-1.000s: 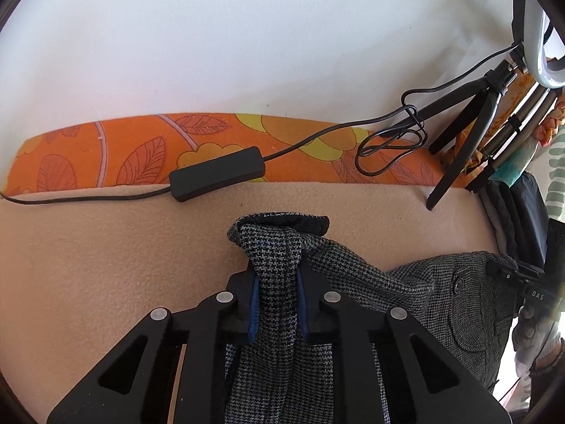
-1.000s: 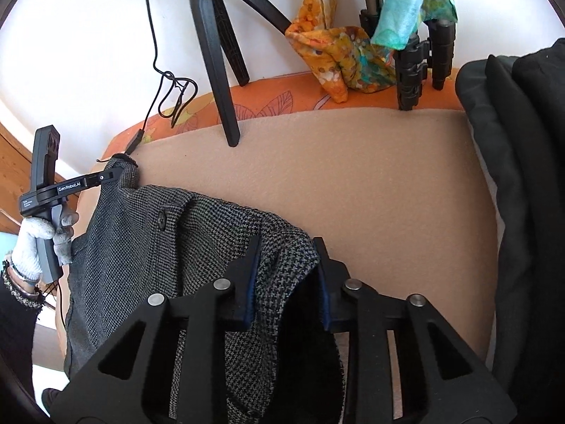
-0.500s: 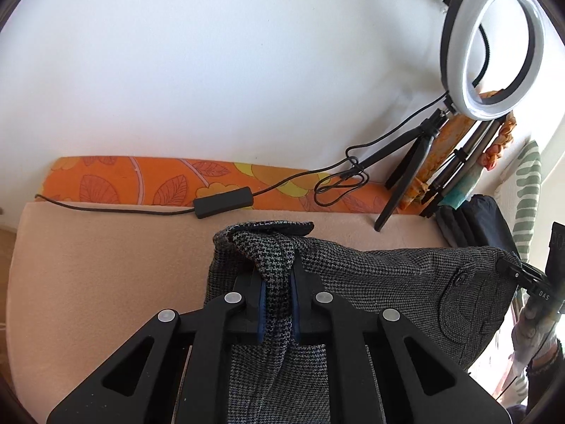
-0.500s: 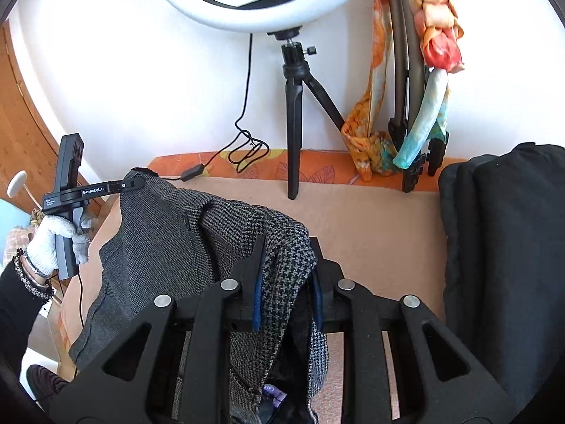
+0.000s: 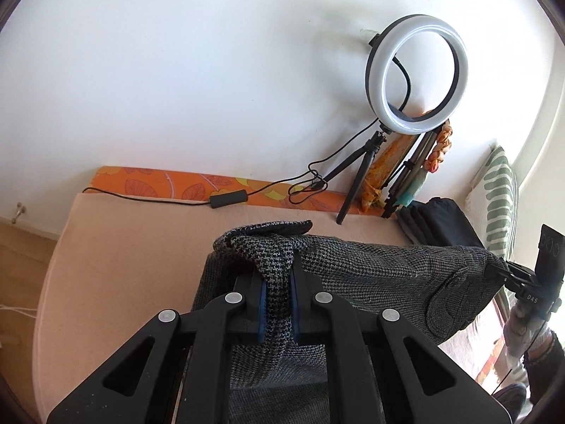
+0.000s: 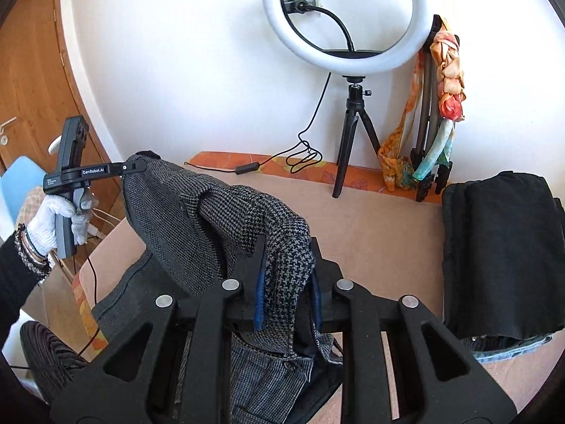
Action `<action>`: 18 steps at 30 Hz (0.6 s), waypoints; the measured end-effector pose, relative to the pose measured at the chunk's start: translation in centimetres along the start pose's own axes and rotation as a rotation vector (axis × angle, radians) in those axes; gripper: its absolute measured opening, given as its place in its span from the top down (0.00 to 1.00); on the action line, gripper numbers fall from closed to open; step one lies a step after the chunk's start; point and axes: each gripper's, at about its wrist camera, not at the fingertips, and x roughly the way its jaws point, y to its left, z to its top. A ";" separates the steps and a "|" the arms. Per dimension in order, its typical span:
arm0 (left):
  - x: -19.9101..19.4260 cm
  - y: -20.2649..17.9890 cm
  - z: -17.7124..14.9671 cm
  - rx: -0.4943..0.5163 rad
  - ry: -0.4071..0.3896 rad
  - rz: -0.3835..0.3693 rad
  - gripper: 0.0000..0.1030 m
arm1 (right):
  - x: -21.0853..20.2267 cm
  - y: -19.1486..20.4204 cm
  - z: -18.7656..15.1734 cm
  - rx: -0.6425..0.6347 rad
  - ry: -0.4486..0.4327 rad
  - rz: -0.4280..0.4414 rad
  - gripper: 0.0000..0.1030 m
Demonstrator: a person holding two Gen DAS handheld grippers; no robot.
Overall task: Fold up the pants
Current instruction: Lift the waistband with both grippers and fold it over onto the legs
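Between your two claws the houndstooth pants (image 5: 370,275) stretch sideways above the bed (image 5: 116,254); left claw (image 5: 277,304) and right claw (image 6: 286,291) each pinch one end.

My left-wrist camera sits just behind my left claw (image 5: 277,289), looking forward and down along its fingers toward the ring light (image 5: 418,72) at the wall, which appears small and off to the right. My right-wrist camera rides behind my right claw (image 6: 287,282) the same way, nearer the ring light (image 6: 339,17), which fills the top centre. Both views share that light, its tripod (image 6: 355,130), the grey pants (image 5: 370,268) and the beige bed surface (image 6: 381,233). Each view catches the other claw at its edge.
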 end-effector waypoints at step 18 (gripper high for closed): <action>-6.6 -1.3 -15.1 0.009 0.076 -0.007 0.92 | -4.1 6.7 -12.9 -0.174 0.064 -0.032 0.80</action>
